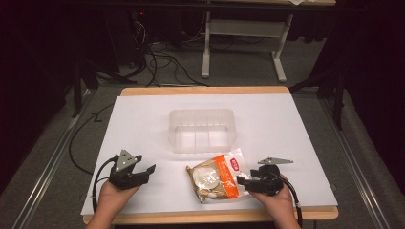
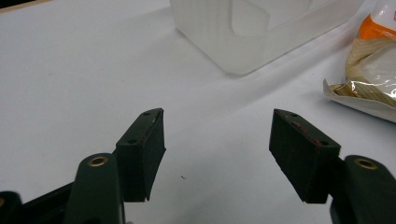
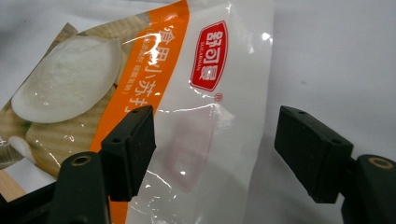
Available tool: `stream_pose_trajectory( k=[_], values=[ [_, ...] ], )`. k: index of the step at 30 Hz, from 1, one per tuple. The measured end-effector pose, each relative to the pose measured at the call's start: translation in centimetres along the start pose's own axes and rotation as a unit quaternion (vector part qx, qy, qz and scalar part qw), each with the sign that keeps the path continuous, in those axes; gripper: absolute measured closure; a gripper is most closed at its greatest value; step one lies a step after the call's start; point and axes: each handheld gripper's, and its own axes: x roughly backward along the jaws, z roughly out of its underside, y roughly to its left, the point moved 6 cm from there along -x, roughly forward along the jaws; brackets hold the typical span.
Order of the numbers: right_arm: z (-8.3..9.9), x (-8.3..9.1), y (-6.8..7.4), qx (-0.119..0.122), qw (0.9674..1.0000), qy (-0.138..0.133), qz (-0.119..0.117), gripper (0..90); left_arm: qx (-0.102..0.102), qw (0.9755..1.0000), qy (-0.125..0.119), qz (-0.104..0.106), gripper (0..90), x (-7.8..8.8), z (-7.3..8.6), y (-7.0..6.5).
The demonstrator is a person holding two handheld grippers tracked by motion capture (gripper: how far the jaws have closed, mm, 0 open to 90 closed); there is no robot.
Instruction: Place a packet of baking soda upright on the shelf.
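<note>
the snack bag is seen flat on the worktop just in front of the clear tub, its right edge straddled, ungripped, by the wide-open right claw, while the left claw, also wide and empty, is kept well apart.

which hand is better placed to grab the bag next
Right. The right gripper has its jaws open around the bag's white edge, pads not yet pressing. The left gripper sits open over bare table, well off to the bag's side.
</note>
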Motion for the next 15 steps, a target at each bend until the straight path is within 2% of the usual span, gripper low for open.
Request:
stream_pose_trajectory(
  k=[3,7,12,13,15],
  values=[
    [0.1,-0.2,0.3,-0.001,0.9999,0.008,-0.011,33.7,-0.002,1.0000,0.002,0.001,36.2,0.0,0.0,0.0],
    [0.1,-0.1,0.3,0.001,0.9999,0.004,-0.012,35.5,-0.005,1.0000,0.004,0.002,36.2,0.0,0.0,0.0],
    [-0.3,1.0,0.5,0.011,0.9992,-0.030,-0.022,45.3,-0.010,0.9999,0.007,0.002,36.2,-0.1,0.1,-0.2],
    [-0.3,1.0,0.5,0.011,0.9992,-0.030,-0.022,45.3,-0.010,0.9999,0.008,0.003,36.2,-0.2,0.1,-0.2],
    [-0.5,1.6,0.9,0.014,0.9982,-0.047,-0.035,49.7,-0.016,0.9998,0.013,0.003,36.2,-0.3,0.2,-0.3]
  ],
)
